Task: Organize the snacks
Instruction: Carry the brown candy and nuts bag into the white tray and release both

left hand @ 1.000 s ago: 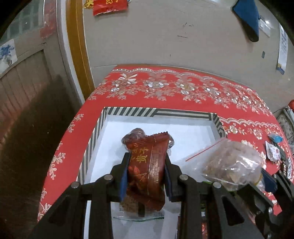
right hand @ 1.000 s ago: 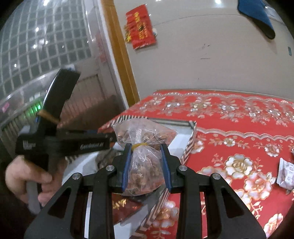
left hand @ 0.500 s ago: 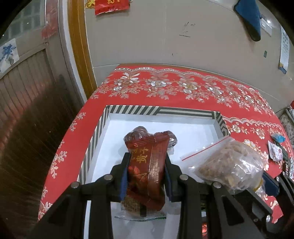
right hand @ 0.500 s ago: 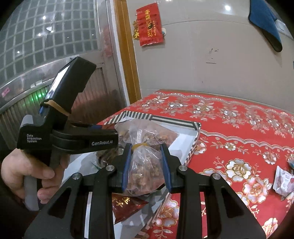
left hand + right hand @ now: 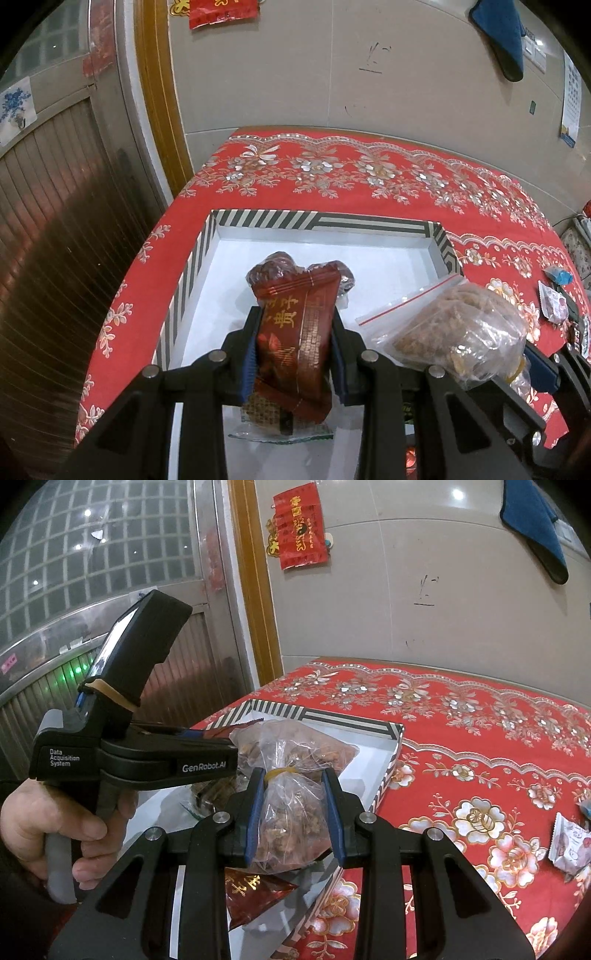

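In the left wrist view, my left gripper (image 5: 295, 321) is shut on a dark red snack packet (image 5: 299, 343) with gold characters. It holds the packet above the white floor of a striped-rim box (image 5: 314, 219). A bag of dark red fruit (image 5: 273, 266) lies in the box under it. My right gripper (image 5: 293, 786) is shut on a clear bag of brown nuts (image 5: 291, 819) tied with a yellow band, over the box's near right corner. That bag of nuts (image 5: 454, 332) also shows in the left wrist view, to the right of the packet.
A hand (image 5: 48, 823) holds the left gripper's black handle (image 5: 147, 764). Another red packet (image 5: 255, 890) lies in the box. The box sits at the left end of a red flowered tablecloth (image 5: 480, 738). A white snack packet (image 5: 569, 845) lies to the right. A wall stands behind.
Both grippers keep their hold and hover over the box. Only the right wrist view has shifted slightly.
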`<state>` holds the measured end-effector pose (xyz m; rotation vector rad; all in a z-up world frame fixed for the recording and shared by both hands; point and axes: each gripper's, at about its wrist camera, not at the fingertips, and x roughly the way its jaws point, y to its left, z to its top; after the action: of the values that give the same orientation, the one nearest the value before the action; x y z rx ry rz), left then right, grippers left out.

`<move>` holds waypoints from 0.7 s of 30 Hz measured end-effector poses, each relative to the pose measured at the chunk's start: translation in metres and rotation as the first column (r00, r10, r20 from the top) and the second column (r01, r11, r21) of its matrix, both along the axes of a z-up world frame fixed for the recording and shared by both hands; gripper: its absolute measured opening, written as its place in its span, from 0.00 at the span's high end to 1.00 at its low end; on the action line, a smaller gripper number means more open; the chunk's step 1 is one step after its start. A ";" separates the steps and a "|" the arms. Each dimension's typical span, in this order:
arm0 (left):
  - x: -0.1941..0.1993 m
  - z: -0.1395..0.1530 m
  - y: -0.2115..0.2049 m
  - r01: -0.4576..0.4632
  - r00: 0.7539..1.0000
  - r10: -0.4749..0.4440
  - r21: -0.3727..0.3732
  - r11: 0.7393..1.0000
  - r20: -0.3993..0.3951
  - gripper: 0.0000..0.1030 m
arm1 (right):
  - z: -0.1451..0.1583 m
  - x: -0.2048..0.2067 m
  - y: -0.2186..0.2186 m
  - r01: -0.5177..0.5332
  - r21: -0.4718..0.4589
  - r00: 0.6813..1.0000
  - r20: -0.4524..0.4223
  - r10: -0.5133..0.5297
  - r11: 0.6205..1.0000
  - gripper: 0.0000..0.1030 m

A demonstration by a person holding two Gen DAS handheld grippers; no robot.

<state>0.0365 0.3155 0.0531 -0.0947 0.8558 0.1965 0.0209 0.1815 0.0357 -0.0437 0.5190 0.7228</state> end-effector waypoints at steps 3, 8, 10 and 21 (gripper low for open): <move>0.000 0.000 -0.001 0.000 1.000 0.000 0.001 1.000 -0.001 0.66 | 0.000 0.000 0.000 0.001 0.000 1.000 -0.001 -0.001 1.000 0.71; 0.000 -0.001 0.000 0.000 1.000 0.000 0.000 1.000 -0.001 0.66 | 0.000 0.000 0.001 0.001 -0.004 1.000 0.003 -0.001 1.000 0.71; 0.000 -0.001 0.000 0.000 1.000 0.000 0.000 1.000 -0.001 0.65 | 0.000 0.000 0.001 0.002 -0.004 1.000 0.004 -0.002 1.000 0.71; 0.000 -0.001 -0.001 -0.002 1.000 0.002 0.006 1.000 0.003 0.64 | 0.000 0.000 0.001 0.005 -0.005 1.000 0.001 -0.005 1.000 0.71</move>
<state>0.0361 0.3146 0.0526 -0.0903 0.8518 0.2007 0.0209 0.1821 0.0353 -0.0474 0.5203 0.7160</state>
